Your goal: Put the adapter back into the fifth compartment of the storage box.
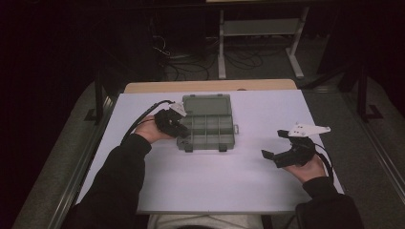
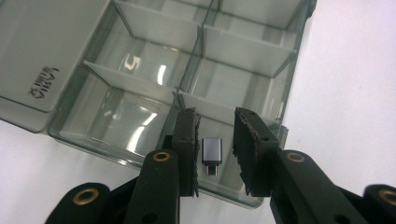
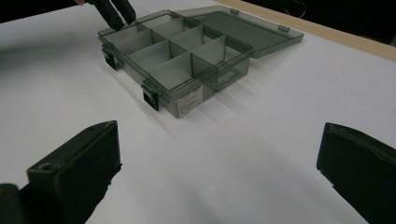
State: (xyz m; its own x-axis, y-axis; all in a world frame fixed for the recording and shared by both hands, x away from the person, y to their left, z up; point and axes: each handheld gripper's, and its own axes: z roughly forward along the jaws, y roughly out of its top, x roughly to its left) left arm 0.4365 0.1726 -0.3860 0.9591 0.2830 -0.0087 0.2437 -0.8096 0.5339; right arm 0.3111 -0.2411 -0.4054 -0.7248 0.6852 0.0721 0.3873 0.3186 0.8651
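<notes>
A small silver USB adapter (image 2: pixel 211 155) lies on the floor of a corner compartment of the clear grey compartment box (image 1: pixel 206 128). In the left gripper view it sits between the two jaws of the left gripper (image 2: pixel 216 150). It lies just beside the left-hand pad, though contact there cannot be told, and a clear gap separates it from the right-hand pad. The jaws stand a little apart and are not clamped on the adapter; their tips dip into the compartment at the box's near left corner in the high view.

The right gripper (image 1: pixel 276 144) is held well apart from the box, above the bare white table top (image 1: pixel 248 181) to its right. Its jaws are spread wide with nothing between them, as the right gripper view shows.

There is one adapter, one box and two grippers. The compartments are set in two rows; the right gripper view shows about eight. Apart from the one with the adapter, those that can be seen into look bare. The hinged lid (image 3: pixel 243 28) lies folded back flat on the table on the far side of the box. Two dark latches (image 3: pixel 150 95) hang on its near wall.

The compartment's dividers stand close around the left gripper's jaws. Beyond the table, cables and a pale metal frame (image 1: pixel 260 28) stand on the dark floor.
</notes>
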